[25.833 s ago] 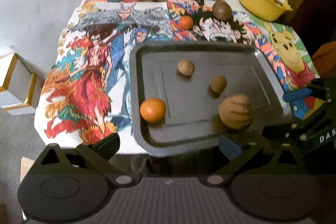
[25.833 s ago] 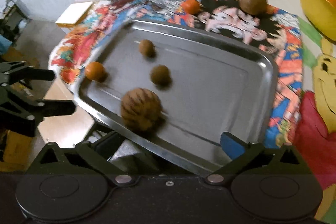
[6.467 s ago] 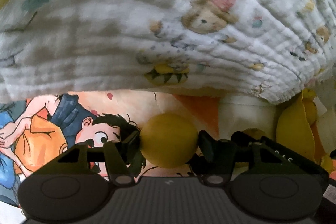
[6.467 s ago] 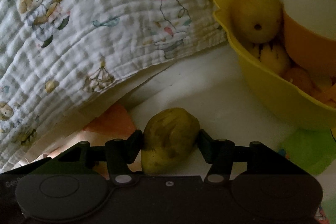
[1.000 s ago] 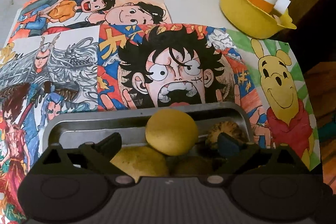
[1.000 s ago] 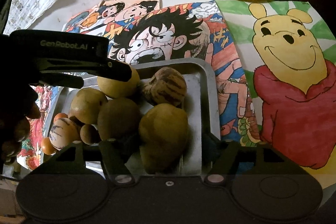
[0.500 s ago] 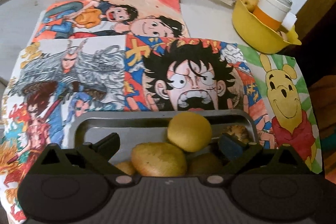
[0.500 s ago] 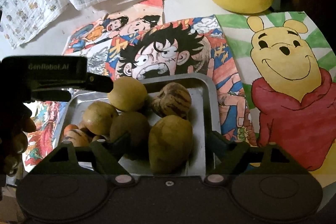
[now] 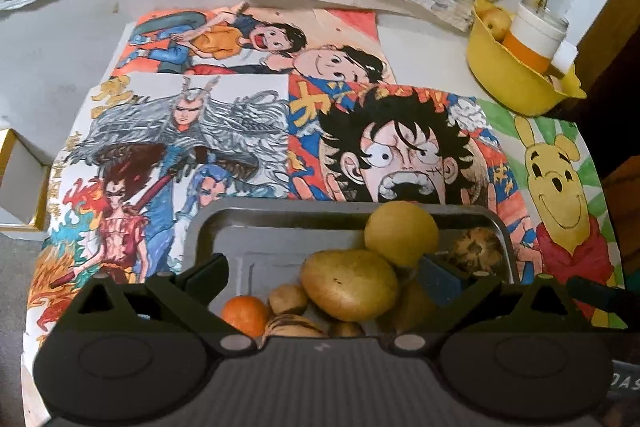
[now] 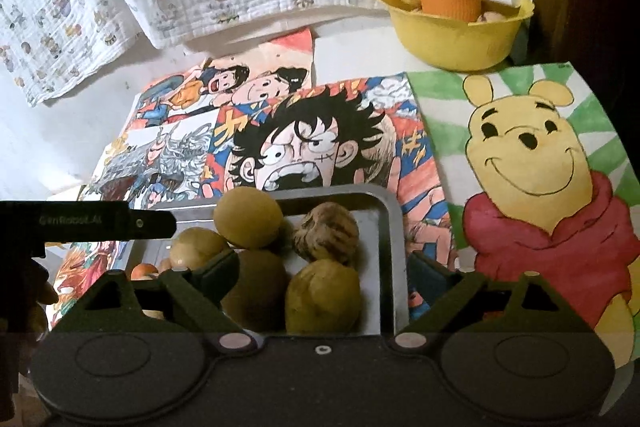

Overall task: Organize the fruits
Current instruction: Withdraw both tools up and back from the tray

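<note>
I judge sorting nearly done: fruits (image 10: 324,301) piled in the tray (image 10: 394,267) at lower centre, posters bare, left gripper (image 9: 324,275) released, right gripper (image 10: 324,271) opening, holding nothing.

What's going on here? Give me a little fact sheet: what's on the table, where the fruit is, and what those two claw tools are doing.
surface: table covered with cartoon drawings
metal tray: holds the gathered fruit
fruit in tray: round yellow fruit, striped brown fruit, small orange, several brownish ones
yellow bowl: far right corner, holds a cup and fruit
left gripper: jaws open, holding nothing
right gripper: jaws opening, pads clear of the fruit below
</note>
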{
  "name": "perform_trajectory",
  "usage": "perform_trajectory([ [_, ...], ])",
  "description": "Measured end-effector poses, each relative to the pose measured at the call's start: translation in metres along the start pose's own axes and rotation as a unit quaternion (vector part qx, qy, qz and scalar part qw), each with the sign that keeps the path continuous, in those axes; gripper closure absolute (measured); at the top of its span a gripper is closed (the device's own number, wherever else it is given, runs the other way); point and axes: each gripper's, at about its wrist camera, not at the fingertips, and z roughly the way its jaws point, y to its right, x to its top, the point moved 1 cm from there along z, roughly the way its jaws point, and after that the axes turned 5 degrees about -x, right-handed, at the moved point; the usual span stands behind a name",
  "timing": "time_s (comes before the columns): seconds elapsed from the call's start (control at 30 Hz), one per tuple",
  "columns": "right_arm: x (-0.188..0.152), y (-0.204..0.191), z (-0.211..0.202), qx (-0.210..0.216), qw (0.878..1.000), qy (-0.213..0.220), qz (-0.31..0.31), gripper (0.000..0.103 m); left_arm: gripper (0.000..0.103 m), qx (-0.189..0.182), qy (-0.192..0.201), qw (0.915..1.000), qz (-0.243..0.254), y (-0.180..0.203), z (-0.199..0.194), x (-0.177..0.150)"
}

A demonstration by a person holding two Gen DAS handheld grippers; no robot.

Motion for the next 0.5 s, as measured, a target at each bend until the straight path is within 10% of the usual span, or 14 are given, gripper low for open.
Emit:
perform_trajectory([
  [0.5, -0.011, 0.007, -0.021, 0.011, 1.0, 0.029, -0.003, 0.001, 0.001, 0.022, 0.044, 0.9988, 0.002, 0.003, -0.023, -0.029],
])
